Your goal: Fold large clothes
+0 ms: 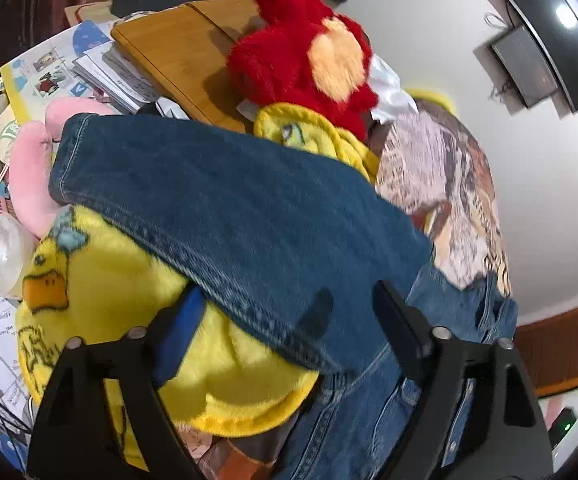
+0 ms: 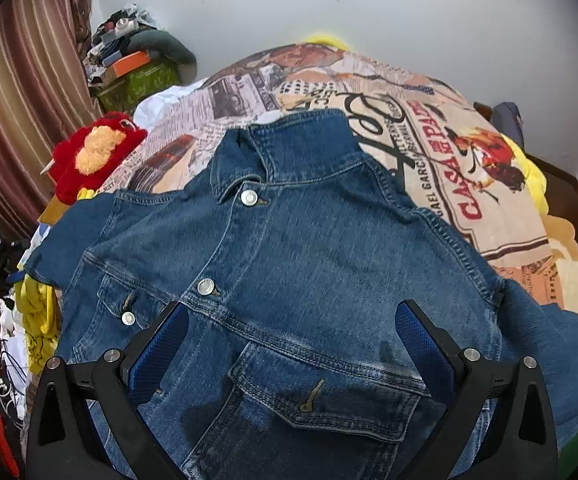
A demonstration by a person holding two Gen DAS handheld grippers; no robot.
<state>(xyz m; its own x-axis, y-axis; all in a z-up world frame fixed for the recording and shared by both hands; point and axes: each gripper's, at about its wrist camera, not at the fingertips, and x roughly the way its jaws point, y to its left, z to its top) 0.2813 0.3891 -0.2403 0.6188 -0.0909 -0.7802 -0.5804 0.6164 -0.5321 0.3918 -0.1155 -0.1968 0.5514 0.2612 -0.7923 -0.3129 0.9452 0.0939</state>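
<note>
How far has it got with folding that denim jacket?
Done: the denim jacket lies spread face up on the printed blanket, buttoned, collar towards the wall. In hand: the left gripper straddles the left sleeve, which lies out over the yellow blanket; its jaws look open, not pinching. The right gripper hovers open over the chest. Left: no fold shows yet, so sleeves and body remain.

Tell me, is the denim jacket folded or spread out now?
Spread out. The jacket lies front up on the bed cover, collar, buttons and both chest pockets showing, and one sleeve extends sideways.
</note>
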